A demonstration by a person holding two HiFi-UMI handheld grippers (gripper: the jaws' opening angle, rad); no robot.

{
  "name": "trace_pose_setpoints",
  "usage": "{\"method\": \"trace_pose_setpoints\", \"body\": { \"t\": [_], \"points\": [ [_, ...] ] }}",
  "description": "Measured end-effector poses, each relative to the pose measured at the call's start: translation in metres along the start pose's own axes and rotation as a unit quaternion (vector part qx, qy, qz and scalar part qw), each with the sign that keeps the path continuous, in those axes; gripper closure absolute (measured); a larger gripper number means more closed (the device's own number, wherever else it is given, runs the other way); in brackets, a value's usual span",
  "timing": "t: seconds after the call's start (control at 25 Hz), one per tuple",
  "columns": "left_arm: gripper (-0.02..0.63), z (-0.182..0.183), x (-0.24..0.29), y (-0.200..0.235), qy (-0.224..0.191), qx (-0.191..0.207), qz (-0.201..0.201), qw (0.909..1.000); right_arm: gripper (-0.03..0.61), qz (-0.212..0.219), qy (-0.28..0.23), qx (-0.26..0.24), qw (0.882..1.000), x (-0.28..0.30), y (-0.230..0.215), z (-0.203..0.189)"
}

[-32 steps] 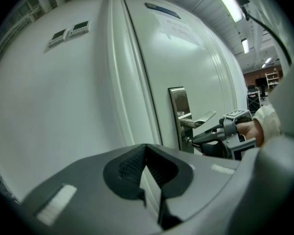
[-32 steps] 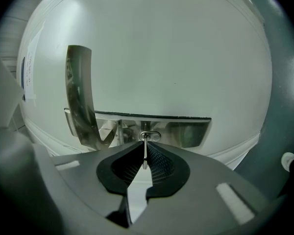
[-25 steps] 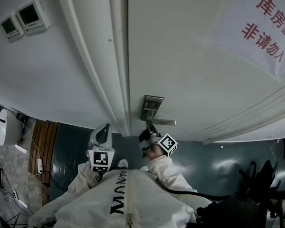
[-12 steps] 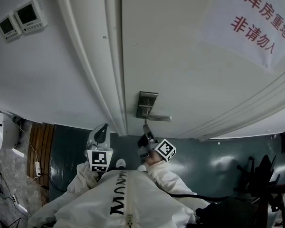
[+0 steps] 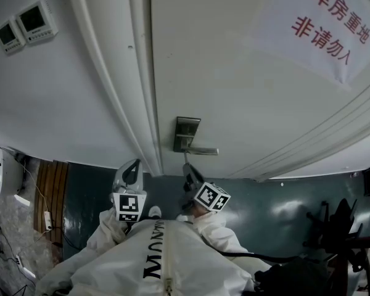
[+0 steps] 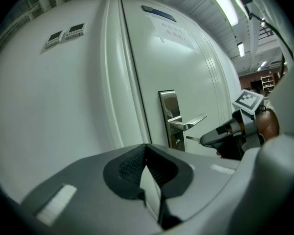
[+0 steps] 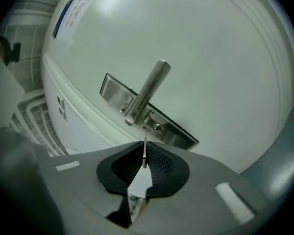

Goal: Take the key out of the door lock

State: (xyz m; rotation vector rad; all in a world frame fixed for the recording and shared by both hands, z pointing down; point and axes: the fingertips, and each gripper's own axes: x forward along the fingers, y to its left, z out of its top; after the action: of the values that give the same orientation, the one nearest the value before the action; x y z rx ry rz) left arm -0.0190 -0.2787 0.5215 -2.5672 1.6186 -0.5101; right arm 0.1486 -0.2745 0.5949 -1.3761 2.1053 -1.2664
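Observation:
A steel lock plate (image 5: 186,134) with a lever handle (image 5: 200,151) sits on the white door. My right gripper (image 5: 186,167) hangs just below the handle, shut on a small silver key (image 7: 145,151). The key's blade (image 6: 192,138) sticks out of the right gripper (image 6: 206,140) and stands a short way off the keyhole (image 7: 158,127), free of it. The lever handle (image 7: 148,94) points out above the key. My left gripper (image 5: 134,164) is held low at the left of the door frame, shut and holding nothing; its fingers (image 6: 132,168) face the door.
A paper notice (image 5: 324,23) with red characters hangs on the door at the upper right. Two control panels (image 5: 24,23) are on the wall at the left. The door frame (image 5: 135,103) runs between wall and door. Cables and white devices (image 5: 0,171) lie low left; dark gear (image 5: 333,239) stands low right.
My right gripper has drawn back from the lock plate and rolled, its marker cube turning. The key has come away from the keyhole with it. The left gripper has stayed put.

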Motion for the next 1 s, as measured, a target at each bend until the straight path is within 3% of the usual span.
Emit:
{"method": "trace_pose_setpoints", "body": {
  "t": [0.08, 0.16, 0.32, 0.44, 0.56, 1.0],
  "points": [
    [0.614, 0.001, 0.001, -0.002, 0.000, -0.001, -0.001, 1.0000, 0.555, -0.019, 0.014, -0.082, 0.996, -0.003, 0.005, 0.002],
    [0.614, 0.002, 0.002, -0.005, -0.001, -0.002, -0.002, 1.0000, 0.555, -0.036, 0.025, -0.168, 0.985, -0.007, 0.011, 0.003],
    [0.614, 0.003, 0.004, -0.010, -0.002, -0.001, -0.005, 1.0000, 0.555, -0.046, 0.038, -0.312, 0.948, -0.016, 0.029, 0.006],
    [0.614, 0.004, 0.005, -0.015, -0.003, -0.001, -0.005, 1.0000, 0.555, -0.051, 0.035, -0.392, 0.918, -0.025, 0.042, 0.010],
    [0.614, 0.007, 0.003, -0.020, -0.004, -0.001, -0.001, 1.0000, 0.555, -0.056, 0.027, -0.423, 0.904, -0.036, 0.047, 0.016],
    [0.614, 0.006, -0.035, -0.032, -0.002, 0.003, 0.028, 0.9996, 0.555, -0.043, -0.008, -0.412, 0.910, -0.075, 0.058, 0.019]
  ]
}}
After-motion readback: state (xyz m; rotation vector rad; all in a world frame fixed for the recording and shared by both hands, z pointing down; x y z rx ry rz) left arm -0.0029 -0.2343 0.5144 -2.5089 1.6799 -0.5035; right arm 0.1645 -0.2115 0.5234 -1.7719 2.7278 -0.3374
